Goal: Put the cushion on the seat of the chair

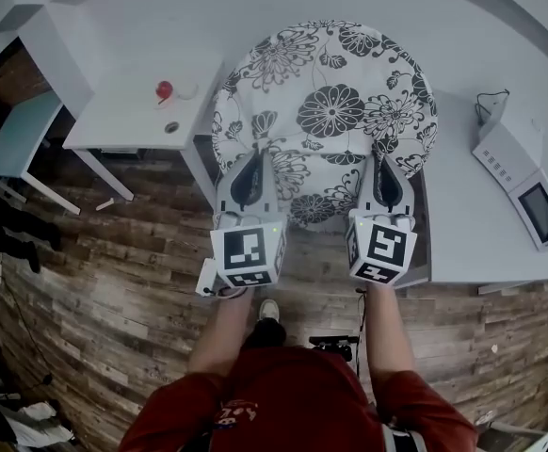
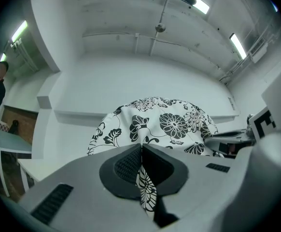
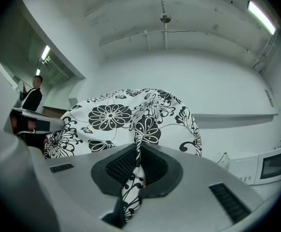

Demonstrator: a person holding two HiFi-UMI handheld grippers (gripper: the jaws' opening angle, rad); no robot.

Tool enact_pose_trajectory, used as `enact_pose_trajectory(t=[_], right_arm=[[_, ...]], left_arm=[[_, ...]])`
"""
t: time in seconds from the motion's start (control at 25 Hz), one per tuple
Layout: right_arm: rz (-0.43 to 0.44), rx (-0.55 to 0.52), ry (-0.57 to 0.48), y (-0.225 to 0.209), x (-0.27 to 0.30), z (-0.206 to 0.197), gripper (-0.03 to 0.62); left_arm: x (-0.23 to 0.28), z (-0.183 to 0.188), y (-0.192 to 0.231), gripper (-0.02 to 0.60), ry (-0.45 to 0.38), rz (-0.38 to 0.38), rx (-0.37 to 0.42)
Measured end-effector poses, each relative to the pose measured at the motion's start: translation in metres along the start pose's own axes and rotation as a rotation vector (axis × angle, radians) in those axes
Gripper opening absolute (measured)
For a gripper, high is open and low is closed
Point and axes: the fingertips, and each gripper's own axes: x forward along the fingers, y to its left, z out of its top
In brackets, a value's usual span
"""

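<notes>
Where jaws close, cushion [image 1: 330, 111] fabric pinched: left gripper [image 1: 253, 155], right gripper [image 1: 383, 155].

**Left gripper** [image 1: 253, 158]: held out ahead of the torso, jaws pointing forward and away from the body. The jaws are closed on a fold of cushion [image 2: 169, 124] fabric. The fold is pinched between the pads and trails back out behind them. The left marker cube [image 1: 249, 252] sits directly behind the jaws. The left forearm [image 1: 222, 332] extends straight back from the cube, bare.

**Right gripper** [image 1: 383, 158]: level with the left gripper, to its right, parallel and well apart from it. The jaws are closed on a second fabric fold, which likewise trails out rearward. The right marker cube [image 1: 382, 248] sits behind the jaws, and the right forearm [image 1: 387, 332] runs back from it.
</notes>
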Motion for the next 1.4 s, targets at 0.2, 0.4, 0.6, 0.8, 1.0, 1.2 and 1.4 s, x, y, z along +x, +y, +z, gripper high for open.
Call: enact_pose_trajectory(t=[0.2, 0.4, 0.6, 0.8, 1.0, 1.2, 1.4], right_arm=[[-0.02, -0.012, -0.016, 0.002, -0.001, 0.0, 0.04], [-0.041, -0.021, -0.023, 0.005, 0.001, -0.002, 0.04], [-0.068, -0.026, -0.033, 0.005, 0.003, -0.006, 0.04], [-0.086, -0.03, -0.047, 0.007, 0.003, -0.006, 0.04], [-0.088, -0.027, -0.049, 0.007, 0.0, -0.003, 0.04], [-0.066, -0.016, -0.057, 0.005, 0.003, -0.004, 0.04], [-0.049, -0.022, -0.107, 0.006, 0.005, -0.007, 0.04]], left_arm=[[0.0, -0.001, 0.002, 0.029, -0.021, -0.018, -0.004], [0.004, -0.002, 0.005, 0.029, -0.044, -0.037, -0.002], [0.009, -0.004, 0.007, 0.029, -0.063, -0.061, 0.005], [0.011, -0.005, 0.01, 0.029, -0.08, -0.076, 0.005], [0.007, -0.004, 0.008, 0.029, -0.077, -0.076, 0.001], [0.007, -0.003, 0.006, 0.029, -0.081, -0.056, 0.013], [0.007, -0.007, 0.005, 0.029, -0.127, -0.035, 0.027]])
